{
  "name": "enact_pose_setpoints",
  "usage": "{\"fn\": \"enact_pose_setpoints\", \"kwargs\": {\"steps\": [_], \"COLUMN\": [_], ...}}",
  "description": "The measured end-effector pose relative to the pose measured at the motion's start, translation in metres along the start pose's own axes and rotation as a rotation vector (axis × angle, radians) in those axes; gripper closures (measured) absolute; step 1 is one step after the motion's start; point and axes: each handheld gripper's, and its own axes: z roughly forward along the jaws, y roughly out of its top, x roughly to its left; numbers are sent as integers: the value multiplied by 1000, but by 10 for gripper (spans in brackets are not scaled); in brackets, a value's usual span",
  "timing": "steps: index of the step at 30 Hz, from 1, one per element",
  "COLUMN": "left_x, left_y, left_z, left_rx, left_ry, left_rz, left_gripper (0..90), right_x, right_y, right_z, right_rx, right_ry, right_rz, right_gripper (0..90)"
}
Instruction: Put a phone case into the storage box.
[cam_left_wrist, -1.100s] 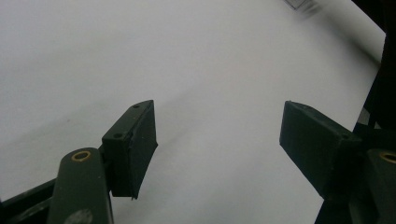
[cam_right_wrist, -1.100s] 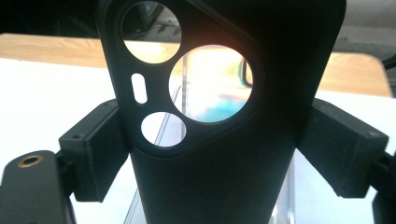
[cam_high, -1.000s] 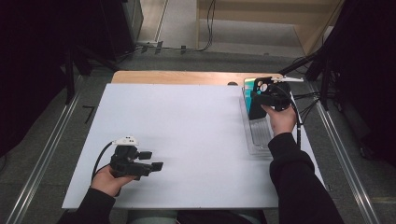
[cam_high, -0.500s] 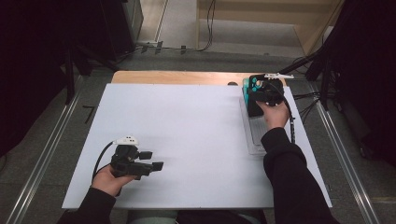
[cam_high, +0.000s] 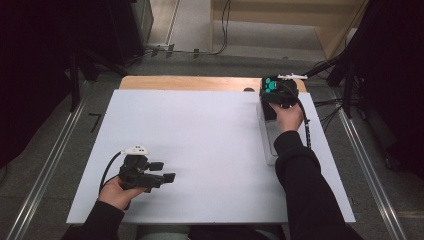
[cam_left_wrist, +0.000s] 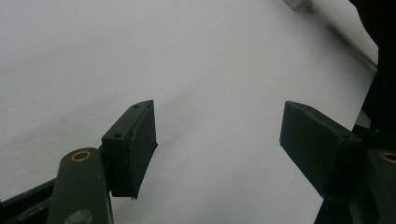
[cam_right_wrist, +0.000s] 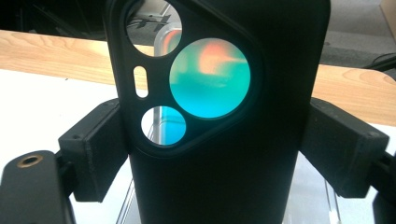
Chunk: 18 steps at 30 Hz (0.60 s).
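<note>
Gripping a black phone case (cam_right_wrist: 224, 116) at the upper right of the high view.
The right gripper (cam_right_wrist: 219, 154) pinches its sides above a clear tray (cam_high: 267, 142); the left gripper (cam_left_wrist: 217, 140), jaws spread, rests lower left.

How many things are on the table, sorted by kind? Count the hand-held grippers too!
Phone case: 1
Clear tray: 1
Hand-held grippers, left hand-held gripper and right hand-held gripper: 2
Total: 4
</note>
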Motion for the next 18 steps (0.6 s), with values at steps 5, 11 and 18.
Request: {"fn": "enact_pose_setpoints", "kwargs": {"steps": [5,11,18], "left_x": [1,0,3], "left_y": [0,0,0], "left_z": [0,0,-1], "left_rx": [1,-3,-5], "left_ry": [2,1,6], "left_rz": [0,-6,-12], "left_gripper": [275,275,275], "right_x": [-1,-5,-6], "right_y": [0,-1,0], "right_z": [5,8,3], "right_rx": [7,20,56], "right_ry": [-13,45,68], "right_rz": [1,39,30], "right_gripper": [105,0,0]}}
